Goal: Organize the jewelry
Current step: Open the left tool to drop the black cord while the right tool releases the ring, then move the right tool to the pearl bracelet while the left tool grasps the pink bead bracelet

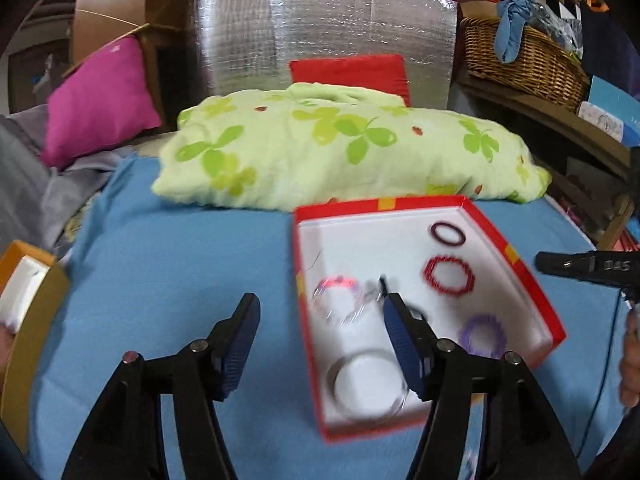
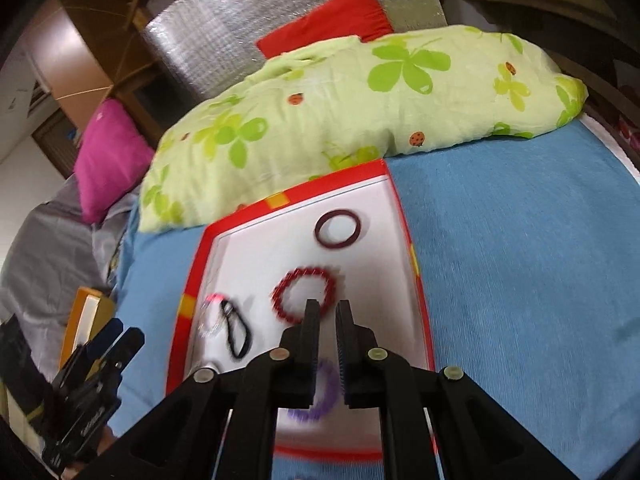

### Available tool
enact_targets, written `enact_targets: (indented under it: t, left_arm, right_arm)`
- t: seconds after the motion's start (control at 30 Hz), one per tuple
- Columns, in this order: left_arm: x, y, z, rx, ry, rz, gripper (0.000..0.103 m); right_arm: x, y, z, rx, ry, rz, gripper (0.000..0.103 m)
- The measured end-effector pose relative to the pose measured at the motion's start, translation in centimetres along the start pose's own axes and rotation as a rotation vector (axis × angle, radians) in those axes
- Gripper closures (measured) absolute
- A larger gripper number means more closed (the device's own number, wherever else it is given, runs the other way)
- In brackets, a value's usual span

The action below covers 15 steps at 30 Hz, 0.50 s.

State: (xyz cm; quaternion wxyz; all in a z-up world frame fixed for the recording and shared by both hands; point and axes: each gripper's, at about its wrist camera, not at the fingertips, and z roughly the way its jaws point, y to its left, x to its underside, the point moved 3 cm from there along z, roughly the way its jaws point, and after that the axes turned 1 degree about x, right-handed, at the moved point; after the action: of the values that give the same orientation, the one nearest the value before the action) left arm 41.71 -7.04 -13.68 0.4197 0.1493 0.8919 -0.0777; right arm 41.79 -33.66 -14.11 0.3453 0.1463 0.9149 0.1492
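A red box [image 1: 516,248] [image 2: 400,200] with a white inside lies on the blue sheet. In it lie a maroon ring [image 1: 446,224] [image 2: 318,230], a red beaded bracelet [image 1: 427,276] [image 2: 278,298], a purple bracelet [image 1: 466,330] [image 2: 324,376], a clear bracelet with a pink glint [image 1: 336,284], a silver bangle [image 1: 332,372] and a black hair tie [image 2: 230,344]. My left gripper [image 1: 320,304] [image 2: 116,336] hovers open over the box's near left part, holding nothing. My right gripper [image 2: 328,306] [image 1: 580,266] hangs above the purple bracelet, all but shut, with only a thin empty slit between its fingers.
A green clover-print pillow [image 1: 340,148] lies right behind the box. A pink cushion [image 1: 96,100], a red cushion [image 1: 348,72] and a foil panel [image 1: 320,28] stand further back. A wicker basket [image 1: 528,56] sits on a shelf at right. An orange-and-white box [image 1: 24,280] lies at left.
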Motion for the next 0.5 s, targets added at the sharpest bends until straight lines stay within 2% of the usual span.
enact_targets:
  t: [0.2, 0.3, 0.5]
  left_arm:
    - [4.3, 0.2, -2.5, -0.008, 0.058, 0.018, 0.035]
    - [6.3, 0.0, -3.8, -0.012, 0.081, 0.014, 0.035]
    - [9.7, -2.1, -5.9, 0.033, 0.119, 0.028, 0.035]
  right_arm:
    - [5.2, 0.0, -3.6, -0.002, 0.012, -0.051, 0.088]
    - [8.5, -0.4, -5.0, -0.015, 0.045, -0.051, 0.088]
    - [12.9, -0.5, -5.4, -0.044, 0.132, -0.060, 0.088]
